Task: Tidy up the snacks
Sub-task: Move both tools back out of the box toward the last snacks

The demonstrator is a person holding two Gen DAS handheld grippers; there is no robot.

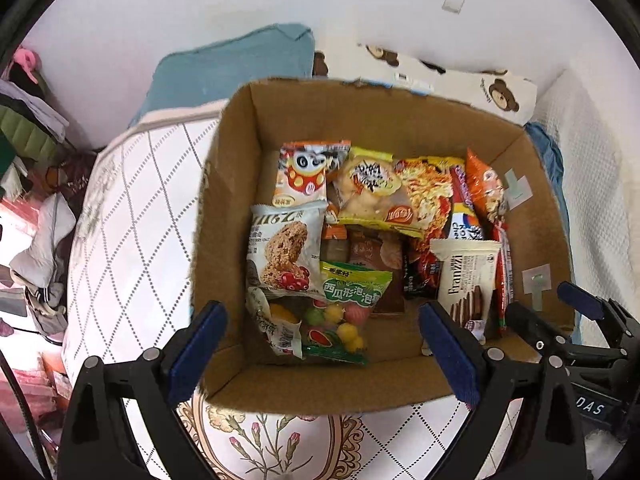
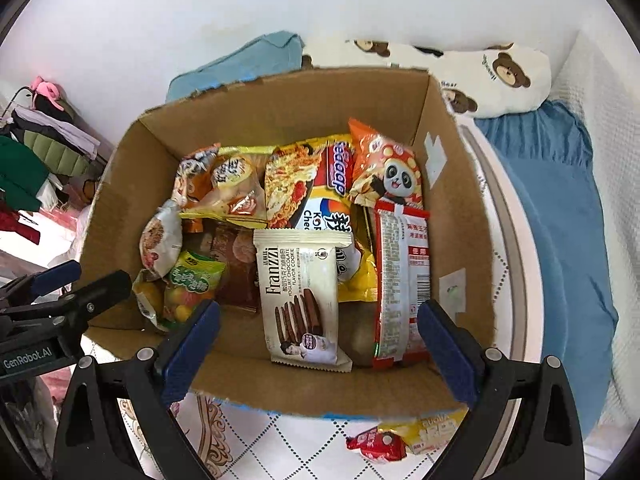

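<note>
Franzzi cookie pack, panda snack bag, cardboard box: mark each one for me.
Franzzi cookie pack [image 2: 298, 280]: right wrist view, middle of its cream front.
Panda snack bag [image 2: 394, 178]: right wrist view, on the panda's face.
Cardboard box [image 1: 228, 200]: left wrist view, inner left wall.

An open brown cardboard box [image 2: 460, 216] sits on a quilted mattress, packed with snack packets lying flat and overlapping. Among them are a cream cookie packet [image 2: 300, 296] with chocolate biscuits pictured, a red and white packet [image 2: 402, 280] just beside it, a yellow noodle packet [image 2: 296, 184] and a green candy bag [image 1: 352, 304]. Two small packets [image 2: 404, 436], red and yellow, lie outside the box's near wall.
</note>
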